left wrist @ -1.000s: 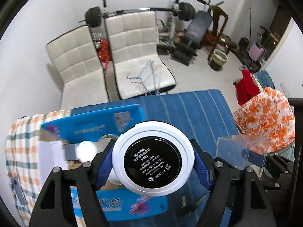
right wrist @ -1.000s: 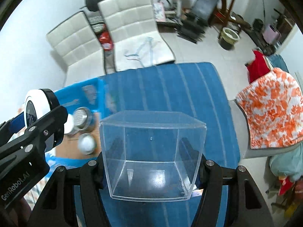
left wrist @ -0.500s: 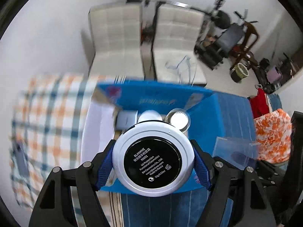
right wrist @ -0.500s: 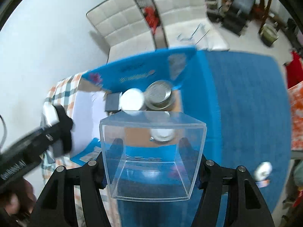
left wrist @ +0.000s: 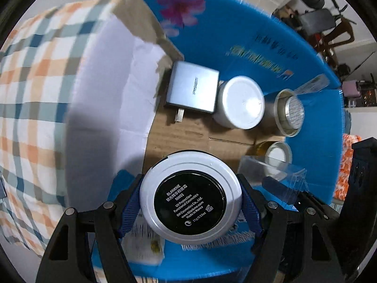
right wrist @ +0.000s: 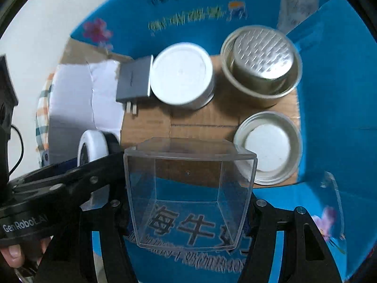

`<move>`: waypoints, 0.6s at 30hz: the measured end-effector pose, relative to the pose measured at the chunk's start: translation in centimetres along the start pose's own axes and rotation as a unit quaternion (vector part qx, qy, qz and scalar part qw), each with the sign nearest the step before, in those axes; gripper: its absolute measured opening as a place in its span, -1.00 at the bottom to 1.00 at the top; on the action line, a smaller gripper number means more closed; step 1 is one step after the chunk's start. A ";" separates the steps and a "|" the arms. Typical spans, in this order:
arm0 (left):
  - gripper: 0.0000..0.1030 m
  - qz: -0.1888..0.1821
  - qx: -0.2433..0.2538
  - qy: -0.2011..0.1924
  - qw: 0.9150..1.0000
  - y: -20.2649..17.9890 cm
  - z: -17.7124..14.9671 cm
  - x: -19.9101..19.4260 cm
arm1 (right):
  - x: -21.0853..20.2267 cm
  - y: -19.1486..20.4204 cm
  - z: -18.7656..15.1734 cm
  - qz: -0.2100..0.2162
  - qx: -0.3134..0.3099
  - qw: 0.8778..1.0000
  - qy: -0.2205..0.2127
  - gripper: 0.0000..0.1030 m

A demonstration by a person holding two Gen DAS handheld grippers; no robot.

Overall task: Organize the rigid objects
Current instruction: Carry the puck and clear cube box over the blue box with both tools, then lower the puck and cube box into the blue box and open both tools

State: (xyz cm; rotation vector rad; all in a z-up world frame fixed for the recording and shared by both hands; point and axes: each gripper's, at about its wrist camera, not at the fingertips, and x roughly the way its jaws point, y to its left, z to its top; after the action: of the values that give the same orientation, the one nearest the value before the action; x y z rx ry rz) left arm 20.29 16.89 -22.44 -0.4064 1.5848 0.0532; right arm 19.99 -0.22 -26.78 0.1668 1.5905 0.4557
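Left wrist view: your left gripper [left wrist: 190,200] clamped the white compact [left wrist: 190,195], right gripper [right wrist: 188,212] clamped the clear plastic box [right wrist: 188,195]; both hung over the blue carton [left wrist: 271,42], bare cardboard floor [left wrist: 188,134] directly beneath, left of the tins [right wrist: 268,146].

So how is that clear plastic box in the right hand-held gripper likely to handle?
The clear plastic box probably stays stiff: its walls look straight between the right hand-held gripper pads. Being thin-walled and empty, it is likely light. Its glossy sides may slip, and a hard squeeze could crack it.
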 end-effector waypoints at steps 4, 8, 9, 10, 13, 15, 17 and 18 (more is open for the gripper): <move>0.43 0.010 0.009 0.027 1.000 -0.8 0.6 2.2 | 1.6 -0.2 0.6 -0.023 0.001 1.000 0.009 0.29; 0.43 0.009 0.006 0.042 0.999 -0.9 1.2 3.6 | 2.5 -0.4 1.2 -0.037 0.003 0.999 0.019 0.30; 0.43 0.009 0.007 0.046 0.999 -0.9 1.2 3.8 | 2.6 -0.5 1.2 -0.040 0.005 0.999 0.021 0.30; 0.43 0.008 0.007 0.051 0.999 -0.9 1.3 4.0 | 2.7 -0.6 1.3 -0.043 0.006 0.999 0.023 0.30; 0.43 0.008 0.005 0.072 0.997 -1.0 1.4 4.7 | 2.9 -1.1 1.4 -0.044 0.013 0.998 0.030 0.30; 0.43 0.003 -0.002 0.079 0.997 -0.9 1.3 5.0 | 3.2 -1.5 1.4 -0.045 0.018 0.998 0.040 0.39; 0.44 0.005 -0.002 0.084 0.996 -1.0 1.1 5.1 | 3.4 -2.0 1.8 -0.041 0.024 0.998 0.052 0.44; 0.44 0.008 -0.002 0.087 0.996 -1.0 0.9 5.3 | 3.5 -2.2 1.8 -0.042 0.024 0.997 0.053 0.49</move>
State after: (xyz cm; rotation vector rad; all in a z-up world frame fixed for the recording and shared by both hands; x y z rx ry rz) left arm 21.45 15.08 -27.44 -0.4106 1.7601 0.0338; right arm 21.82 -0.53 -30.85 0.1137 1.7063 0.3669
